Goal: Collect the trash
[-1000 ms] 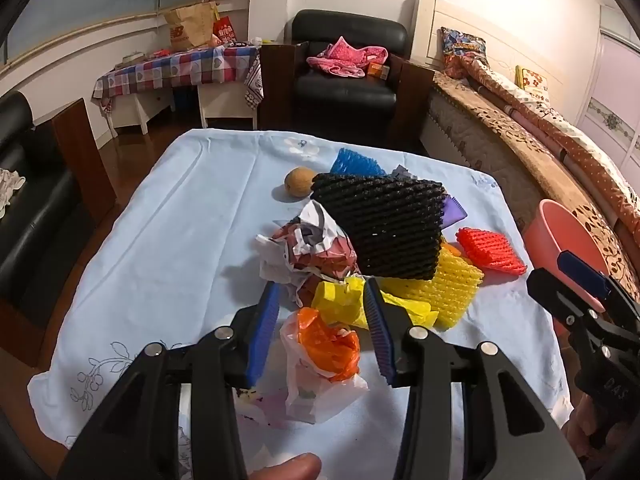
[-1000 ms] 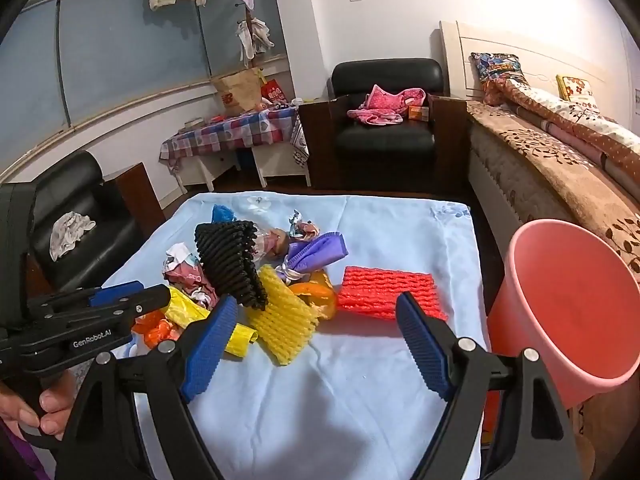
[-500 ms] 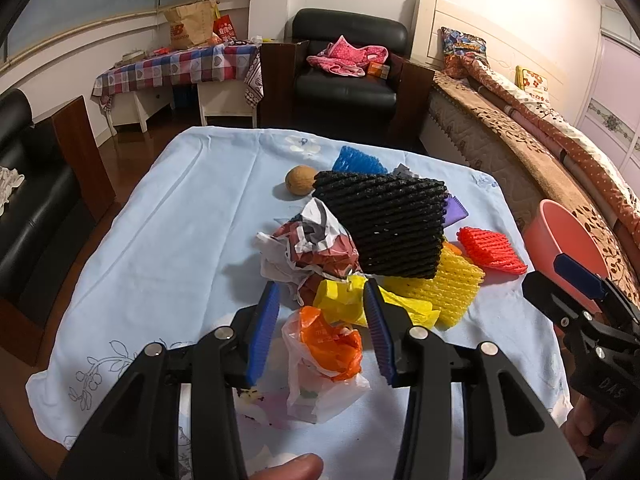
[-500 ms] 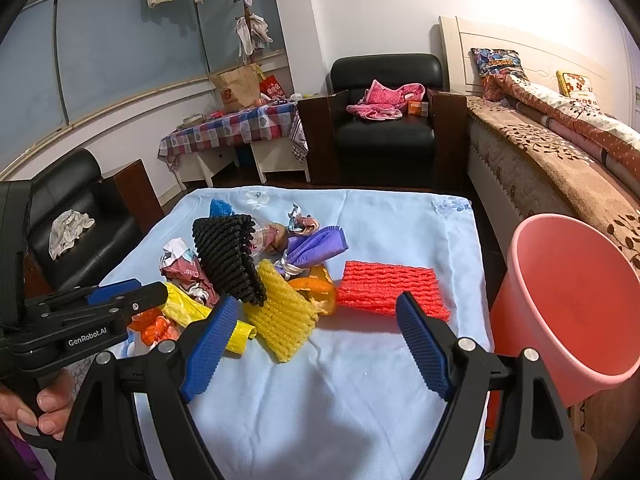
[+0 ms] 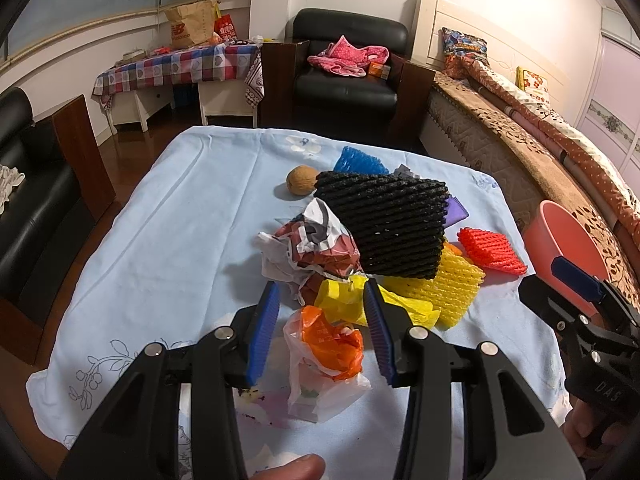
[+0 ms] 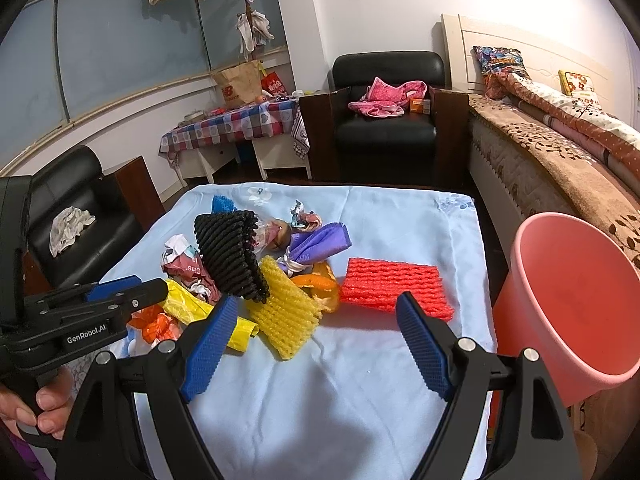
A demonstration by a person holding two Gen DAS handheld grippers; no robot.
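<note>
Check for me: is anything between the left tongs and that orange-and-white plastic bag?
Nothing visible is. The left tongs hang open with the orange-and-white plastic bag directly between the pads, neither touching it. The yellow bag lies just beyond it.

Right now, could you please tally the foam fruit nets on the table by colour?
Black foam net: 1
Yellow foam net: 1
Red foam net: 1
Blue foam net: 1
Purple foam net: 1
Total: 5
</note>
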